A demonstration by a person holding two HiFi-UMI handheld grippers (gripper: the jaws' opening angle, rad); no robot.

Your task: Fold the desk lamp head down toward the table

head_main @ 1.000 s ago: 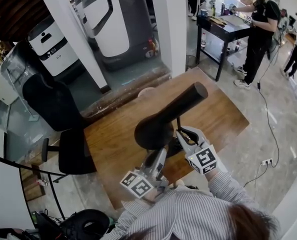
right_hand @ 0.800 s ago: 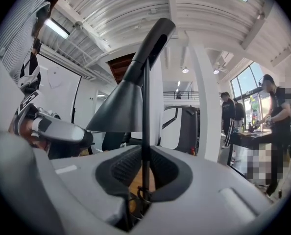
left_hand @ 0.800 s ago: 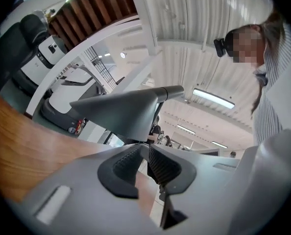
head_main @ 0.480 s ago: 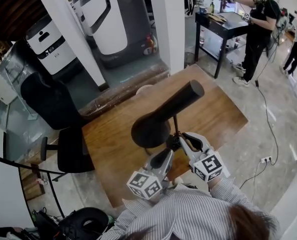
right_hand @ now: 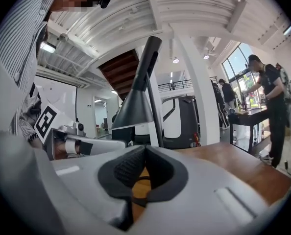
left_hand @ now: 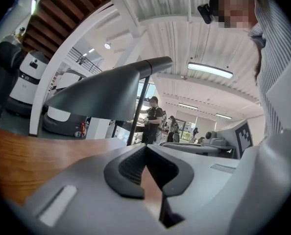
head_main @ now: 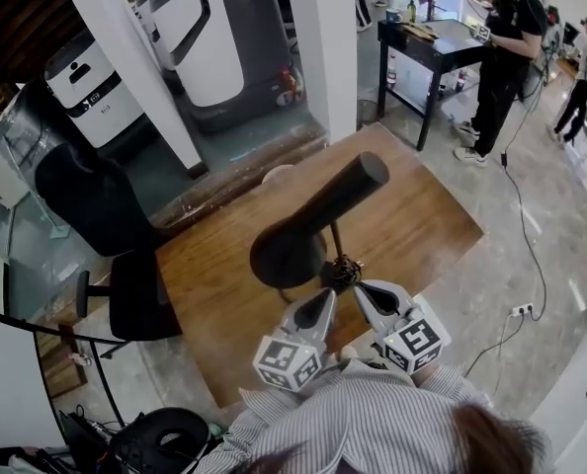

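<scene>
Black metal desk lamp (head_main: 318,217) stands on the brown wooden table (head_main: 422,227), just ahead of both grippers and higher than them. The left gripper (head_main: 315,309) and the right gripper (head_main: 366,297) are both closed, tips together, with nothing between them. I judge the lamp rigid and smooth, so rather slippery, and top-heavy on its thin stem (head_main: 334,237). The round tube (head_main: 358,184) beyond the cone shade (head_main: 286,255) seems the best place to grip. Far behind, a person in black (head_main: 501,47) works at a dark table (head_main: 442,42).
</scene>
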